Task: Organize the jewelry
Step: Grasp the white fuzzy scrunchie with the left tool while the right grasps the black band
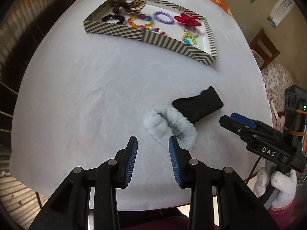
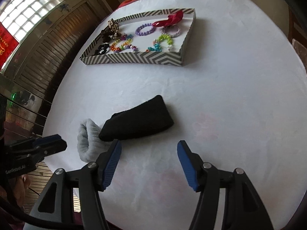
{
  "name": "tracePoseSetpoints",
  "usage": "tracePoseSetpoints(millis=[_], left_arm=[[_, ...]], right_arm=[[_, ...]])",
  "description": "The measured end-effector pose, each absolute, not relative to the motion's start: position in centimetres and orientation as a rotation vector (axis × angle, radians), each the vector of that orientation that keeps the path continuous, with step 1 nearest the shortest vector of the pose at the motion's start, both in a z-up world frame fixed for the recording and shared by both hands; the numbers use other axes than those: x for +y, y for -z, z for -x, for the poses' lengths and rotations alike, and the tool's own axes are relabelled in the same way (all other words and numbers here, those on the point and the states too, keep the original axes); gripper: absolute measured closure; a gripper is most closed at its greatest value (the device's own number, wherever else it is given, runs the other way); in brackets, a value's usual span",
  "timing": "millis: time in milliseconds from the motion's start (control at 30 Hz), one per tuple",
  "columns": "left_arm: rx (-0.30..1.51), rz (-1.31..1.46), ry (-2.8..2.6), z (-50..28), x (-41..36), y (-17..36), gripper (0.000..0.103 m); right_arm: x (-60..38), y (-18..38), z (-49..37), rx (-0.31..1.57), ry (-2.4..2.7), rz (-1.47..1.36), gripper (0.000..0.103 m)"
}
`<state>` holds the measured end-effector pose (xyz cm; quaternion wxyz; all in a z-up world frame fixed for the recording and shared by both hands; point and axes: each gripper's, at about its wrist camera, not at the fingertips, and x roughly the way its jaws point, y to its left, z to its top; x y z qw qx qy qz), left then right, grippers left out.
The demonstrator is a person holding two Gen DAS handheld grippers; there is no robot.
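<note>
A pale fluffy scrunchie (image 1: 170, 126) lay on the white desk (image 1: 96, 95), touching a black fabric band (image 1: 199, 103). Striped tray (image 2: 134, 58) at the far side held bead bracelets, a red bow (image 2: 172, 20) and a leopard-print bow (image 1: 128, 4). Left tongs (image 1: 153, 161) were spread wide, empty, just before the scrunchie. Right tongs (image 2: 148, 166) were wide, empty, near the band.

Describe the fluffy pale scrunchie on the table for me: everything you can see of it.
The fluffy scrunchie is pale blue-grey, a plush ring of soft fur-like fabric. It lies on the white table outside the striped tray, partly standing on edge, with one end of the black fabric band reaching into or against its opening. The open left gripper is just short of it; neither gripper holds it.
</note>
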<state>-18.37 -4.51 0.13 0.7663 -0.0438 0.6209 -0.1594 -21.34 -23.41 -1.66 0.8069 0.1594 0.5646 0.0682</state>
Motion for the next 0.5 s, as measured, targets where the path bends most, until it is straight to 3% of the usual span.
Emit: tracePoseSetpoints(millis=[500], left_arm=[[1.434, 0.115, 0.348, 16.3, -6.4, 3.2, 0.079]], right_arm=[[-21.9, 4.4, 16.4, 1.230, -0.104, -0.423, 0.035]])
